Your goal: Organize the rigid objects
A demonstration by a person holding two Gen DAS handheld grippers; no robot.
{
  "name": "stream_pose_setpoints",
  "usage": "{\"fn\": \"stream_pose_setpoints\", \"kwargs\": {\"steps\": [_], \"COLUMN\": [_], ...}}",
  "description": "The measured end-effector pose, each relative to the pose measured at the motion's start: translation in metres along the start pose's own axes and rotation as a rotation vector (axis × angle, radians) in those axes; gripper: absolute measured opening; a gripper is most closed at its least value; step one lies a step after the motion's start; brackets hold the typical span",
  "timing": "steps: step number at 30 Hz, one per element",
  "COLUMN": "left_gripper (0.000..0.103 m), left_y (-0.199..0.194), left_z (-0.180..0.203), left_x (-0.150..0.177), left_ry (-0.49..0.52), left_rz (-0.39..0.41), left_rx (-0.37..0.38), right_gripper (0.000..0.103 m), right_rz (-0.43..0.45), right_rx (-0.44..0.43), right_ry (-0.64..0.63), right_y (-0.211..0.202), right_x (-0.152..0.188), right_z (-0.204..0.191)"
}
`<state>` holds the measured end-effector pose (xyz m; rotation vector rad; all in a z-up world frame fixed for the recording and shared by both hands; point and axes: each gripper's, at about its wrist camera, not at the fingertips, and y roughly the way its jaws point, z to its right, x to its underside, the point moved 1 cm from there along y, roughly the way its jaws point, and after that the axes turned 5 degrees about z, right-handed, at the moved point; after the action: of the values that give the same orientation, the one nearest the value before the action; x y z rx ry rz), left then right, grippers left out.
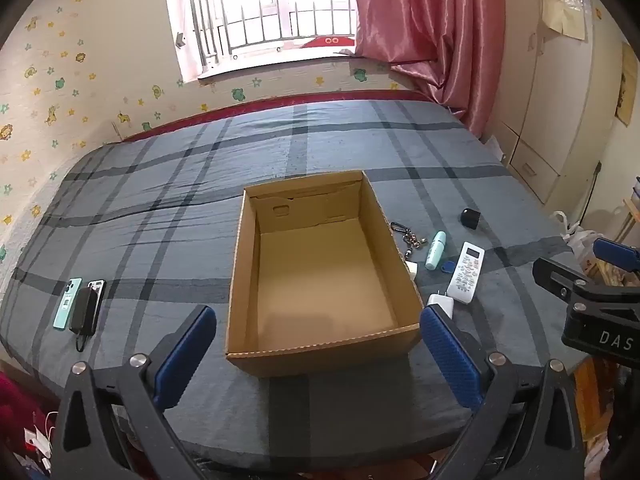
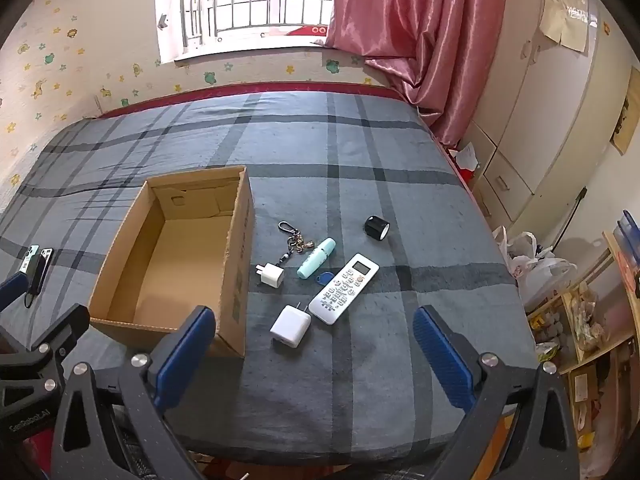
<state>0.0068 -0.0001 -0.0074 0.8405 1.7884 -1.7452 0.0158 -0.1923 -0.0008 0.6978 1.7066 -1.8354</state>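
Note:
An open, empty cardboard box [image 1: 320, 280] [image 2: 168, 264] sits on the plaid bed. To its right lie a white remote [image 2: 345, 289] [image 1: 465, 273], a large white charger [image 2: 291, 326] [image 1: 440, 304], a small white plug [image 2: 271, 274], a mint tube [image 2: 316, 258] [image 1: 435, 250], a keychain [image 2: 294, 240] [image 1: 406, 236], a blue tag [image 2: 323, 279] and a black cylinder [image 2: 376, 227] [image 1: 470, 218]. Left of the box lie two phones and a black power bank [image 1: 82, 306] [image 2: 37, 266]. My left gripper [image 1: 318, 354] hangs open before the box. My right gripper [image 2: 314, 356] is open, just short of the large charger.
The bed [image 2: 360, 152] fills both views; a stickered wall and window stand behind it, a pink curtain [image 2: 408, 40] at the back right. Cupboards [image 2: 532, 120], bags [image 2: 536, 264] and wooden shelves [image 2: 592, 320] line the right side. Clutter lies on the floor at lower left.

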Motion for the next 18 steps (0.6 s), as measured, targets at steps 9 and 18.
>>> {"fn": "stream_pose_setpoints", "kwargs": {"steps": [9,18], "left_gripper": [0.103,0.103], "left_y": [-0.0007,-0.0001], "left_z": [0.0025,-0.0001], "left_x": [0.0023,0.0024], "left_ry": [0.005,0.004], "left_rz": [-0.001,-0.006], "left_rx": [0.001,-0.002], "right_gripper": [0.101,0.101], "right_rz": [-0.001,0.013], "right_rx": [-0.013,-0.014], "right_ry": [-0.002,-0.008], "right_y": [-0.002,-0.0047], "right_x": [-0.0009,-0.0013], "right_z": [-0.0012,-0.0034]}}
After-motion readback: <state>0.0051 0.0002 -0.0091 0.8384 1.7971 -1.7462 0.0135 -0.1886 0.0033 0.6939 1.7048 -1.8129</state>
